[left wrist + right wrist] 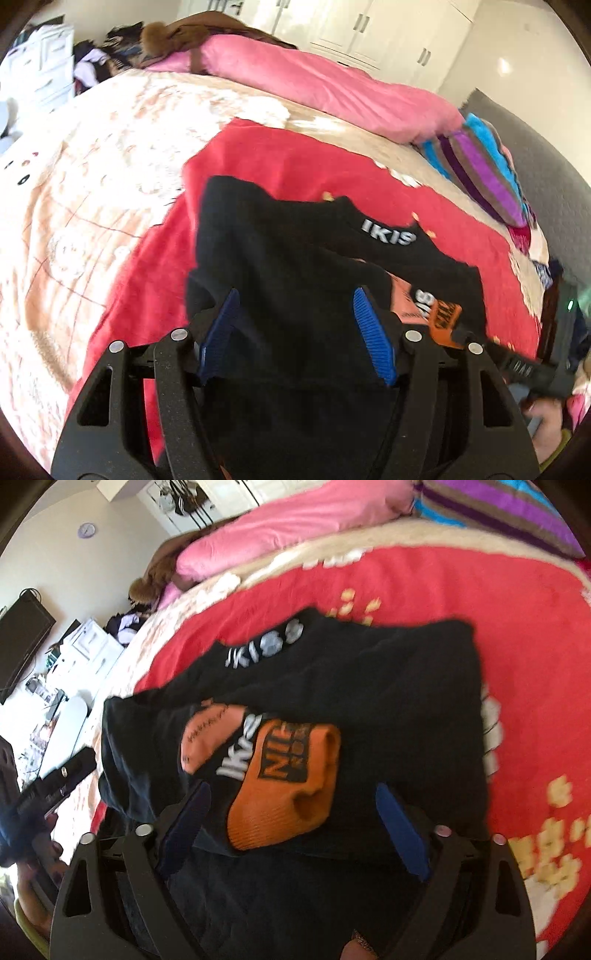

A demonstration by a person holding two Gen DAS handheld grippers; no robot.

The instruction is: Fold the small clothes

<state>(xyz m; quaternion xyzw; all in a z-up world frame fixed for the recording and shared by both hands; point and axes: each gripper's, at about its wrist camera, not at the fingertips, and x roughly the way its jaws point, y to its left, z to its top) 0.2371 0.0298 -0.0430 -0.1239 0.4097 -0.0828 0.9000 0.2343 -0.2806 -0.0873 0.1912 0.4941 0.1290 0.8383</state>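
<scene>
A small black garment (295,266) with white lettering and orange patches lies partly folded on a red blanket (295,158). It also shows in the right wrist view (369,686), with an orange patch (291,775) on top. My left gripper (295,321) is open, its blue pads (373,332) apart over the garment's near left part. My right gripper (295,823) is open, its blue pads (402,834) spread either side of the orange patch at the near edge. No cloth is pinched in either.
The red blanket (498,609) lies on a beige patterned bedspread (92,166). A pink duvet (332,85) and a striped pillow (480,166) lie at the far side. White wardrobes (369,29) stand behind. Desk clutter (66,672) is left of the bed.
</scene>
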